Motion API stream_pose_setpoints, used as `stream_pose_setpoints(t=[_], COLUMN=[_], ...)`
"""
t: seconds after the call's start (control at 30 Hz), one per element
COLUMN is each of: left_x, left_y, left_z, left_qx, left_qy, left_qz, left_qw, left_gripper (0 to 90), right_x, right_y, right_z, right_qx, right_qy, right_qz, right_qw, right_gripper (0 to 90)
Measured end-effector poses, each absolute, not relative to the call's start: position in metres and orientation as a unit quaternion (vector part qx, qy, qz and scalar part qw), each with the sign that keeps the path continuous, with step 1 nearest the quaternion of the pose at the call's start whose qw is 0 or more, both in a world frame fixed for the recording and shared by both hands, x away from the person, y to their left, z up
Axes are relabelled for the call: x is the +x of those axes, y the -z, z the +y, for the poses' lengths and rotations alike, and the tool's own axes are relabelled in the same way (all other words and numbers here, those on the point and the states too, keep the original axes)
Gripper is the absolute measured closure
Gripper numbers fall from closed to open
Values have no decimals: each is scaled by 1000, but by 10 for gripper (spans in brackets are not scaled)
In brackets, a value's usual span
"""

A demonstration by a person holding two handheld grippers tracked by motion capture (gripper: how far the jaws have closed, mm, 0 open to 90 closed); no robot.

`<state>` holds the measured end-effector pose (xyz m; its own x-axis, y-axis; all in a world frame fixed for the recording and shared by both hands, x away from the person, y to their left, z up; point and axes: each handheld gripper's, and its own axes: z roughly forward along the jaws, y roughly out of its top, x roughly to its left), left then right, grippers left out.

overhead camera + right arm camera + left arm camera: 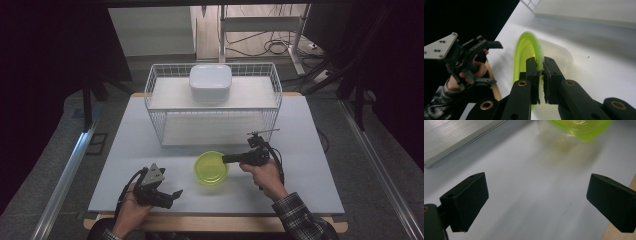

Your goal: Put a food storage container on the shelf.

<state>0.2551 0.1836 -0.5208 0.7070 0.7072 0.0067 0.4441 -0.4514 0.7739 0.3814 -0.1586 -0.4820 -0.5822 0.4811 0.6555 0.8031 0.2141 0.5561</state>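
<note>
Surface: pale table (pixel 310 150), dark room around it
Landmark: white wire basket (pixel 155 82) at the table's far side, white lidded box (pixel 210 82) on its shelf
Green-lidded container (pixel 211 168): just in front of the basket
Right gripper (pixel 540 72): jaws nearly together, pinching the container's lid rim
Left gripper (pixel 536 200): jaws wide apart, holding nothing, nearer the person than the container

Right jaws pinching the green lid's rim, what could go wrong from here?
1. The right gripper bites only the edge of the green lid, so it may slip or tilt when lifted.
2. The clear container under it is unheld, since the left gripper stands open and apart; it may drag along.
</note>
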Motion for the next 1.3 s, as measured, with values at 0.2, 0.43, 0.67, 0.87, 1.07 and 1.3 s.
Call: stream_pose_setpoints(t=[0.2, 0.43, 0.67, 0.87, 1.07, 1.3], left_x=[255, 255, 255, 255, 255, 255], left_y=[521, 521, 521, 521, 521, 519], left_z=[183, 183, 183, 183, 183, 186], left_qx=[836, 837, 837, 837, 836, 829], left_qy=[-166, -166, -166, -165, -166, -167], left_qz=[344, 344, 343, 343, 344, 349], left_qw=[394, 393, 393, 392, 394, 403], left_gripper=[39, 38, 38, 38, 38, 37], right_x=[384, 387, 385, 386, 387, 386], right_y=[483, 483, 485, 486, 483, 463], right_z=[-160, -159, -163, -168, -173, -178], right_qx=[-424, -424, -432, -435, -431, -423], right_qy=[463, 460, 461, 474, 494, 522], right_qz=[-759, -763, -752, -738, -724, -706], right_qw=[173, 165, 187, 203, 215, 223], right_gripper=[837, 834, 838, 838, 838, 838])
